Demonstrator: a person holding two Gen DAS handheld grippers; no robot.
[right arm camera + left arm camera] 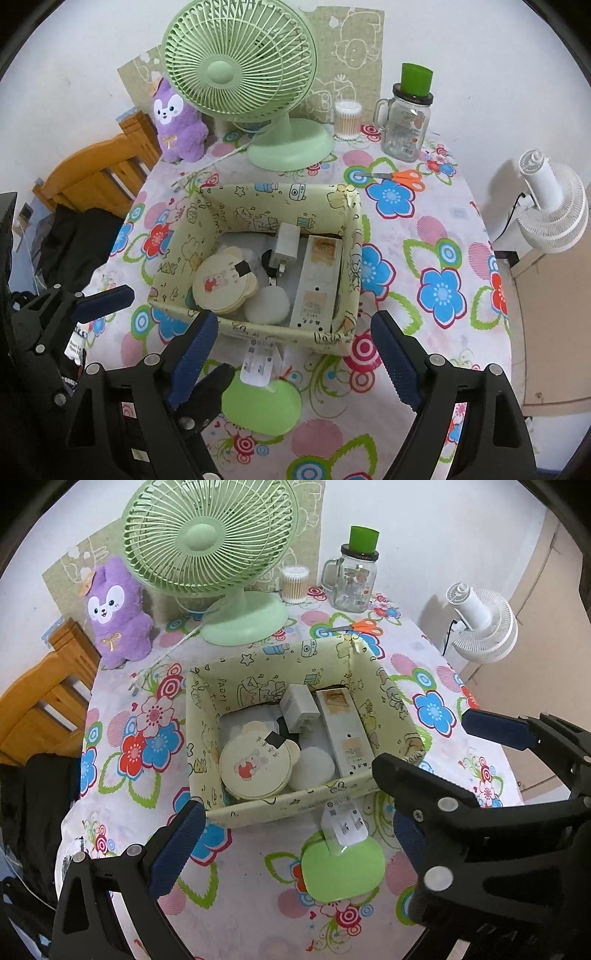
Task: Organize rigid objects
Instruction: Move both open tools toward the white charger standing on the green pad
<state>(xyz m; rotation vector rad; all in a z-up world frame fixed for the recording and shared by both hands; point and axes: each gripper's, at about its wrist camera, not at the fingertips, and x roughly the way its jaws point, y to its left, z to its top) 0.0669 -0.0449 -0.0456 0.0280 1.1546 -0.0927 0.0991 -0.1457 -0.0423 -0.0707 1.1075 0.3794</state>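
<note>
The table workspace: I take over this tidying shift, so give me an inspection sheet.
Surface: flower-print tablecloth.
Job's things: pale yellow printed box holds a white charger plug, round cartoon card, white round pad and long grey-white bar; a green pad with a white tag lies outside.
Clutter: green desk fan, purple plush toy, orange-handled scissors, glass jar mug.
Grippers: left gripper and right gripper open, empty.
Cables: white fan cord.
Surroundings: wooden chair, white fan.
</note>
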